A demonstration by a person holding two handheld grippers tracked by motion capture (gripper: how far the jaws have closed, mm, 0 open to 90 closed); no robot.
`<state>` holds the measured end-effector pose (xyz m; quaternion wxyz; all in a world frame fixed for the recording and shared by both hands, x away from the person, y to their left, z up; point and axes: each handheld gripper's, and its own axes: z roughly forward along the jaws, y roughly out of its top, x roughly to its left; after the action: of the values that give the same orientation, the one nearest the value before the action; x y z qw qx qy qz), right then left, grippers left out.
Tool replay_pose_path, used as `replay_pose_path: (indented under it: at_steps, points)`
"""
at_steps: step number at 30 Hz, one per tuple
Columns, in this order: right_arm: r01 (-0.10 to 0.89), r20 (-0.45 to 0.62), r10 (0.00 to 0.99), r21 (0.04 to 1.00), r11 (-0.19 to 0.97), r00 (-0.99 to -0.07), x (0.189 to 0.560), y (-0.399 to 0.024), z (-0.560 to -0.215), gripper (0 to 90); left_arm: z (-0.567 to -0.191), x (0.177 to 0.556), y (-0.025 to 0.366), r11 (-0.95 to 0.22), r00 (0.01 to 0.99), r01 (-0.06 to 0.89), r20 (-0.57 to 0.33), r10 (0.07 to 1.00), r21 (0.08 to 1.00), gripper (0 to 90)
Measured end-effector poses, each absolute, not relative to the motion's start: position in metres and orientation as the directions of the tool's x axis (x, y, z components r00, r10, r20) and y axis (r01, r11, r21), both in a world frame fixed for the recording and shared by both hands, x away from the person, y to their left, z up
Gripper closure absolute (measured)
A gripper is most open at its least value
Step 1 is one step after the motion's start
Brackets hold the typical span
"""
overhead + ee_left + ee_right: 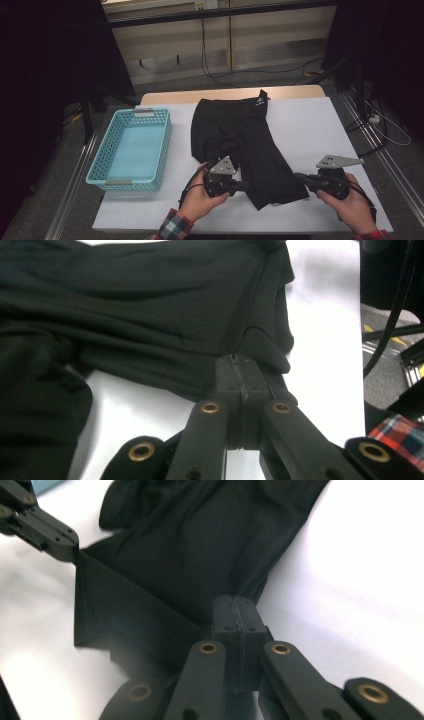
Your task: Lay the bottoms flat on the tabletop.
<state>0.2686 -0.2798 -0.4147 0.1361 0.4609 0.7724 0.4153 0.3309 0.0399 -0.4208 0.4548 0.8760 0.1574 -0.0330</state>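
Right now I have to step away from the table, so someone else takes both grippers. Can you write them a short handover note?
Left gripper: shut on the black shorts, at the near hem's left corner.
Right gripper: shut on the black shorts, at the near hem's right corner.
Things: the shorts lie spread on the white table cover, waistband at the far end, near leg stretched between the two grippers. The blue basket stands to the left with nothing in it.
Done: both hem corners are gripped.
Left: probably fold the shorts and put them in the basket; no fold is made yet.
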Motion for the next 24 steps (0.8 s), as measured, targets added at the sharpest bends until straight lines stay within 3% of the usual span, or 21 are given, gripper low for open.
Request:
replay_pose_path:
  at_steps: [6, 12, 24]
  points:
    - [0.582, 0.16, 0.851, 0.789, 0.195, -0.501, 0.281, -0.284, -0.407, 90.0, -0.423, 0.342, 0.035, -0.483, 0.935, 0.338, -0.228, 0.272, 0.808, 90.0]
    - [0.609, 0.144, 0.863, 0.764, 0.214, -0.484, 0.295, -0.28, -0.42, 89.8, -0.434, 0.347, 0.027, -0.518, 0.932, 0.346, -0.224, 0.284, 0.783, 90.0]
    - [0.6, 0.119, 0.852, 0.759, 0.253, -0.51, 0.292, -0.273, -0.426, 80.5, -0.435, 0.344, 0.041, -0.55, 0.929, 0.355, -0.223, 0.294, 0.756, 90.0]
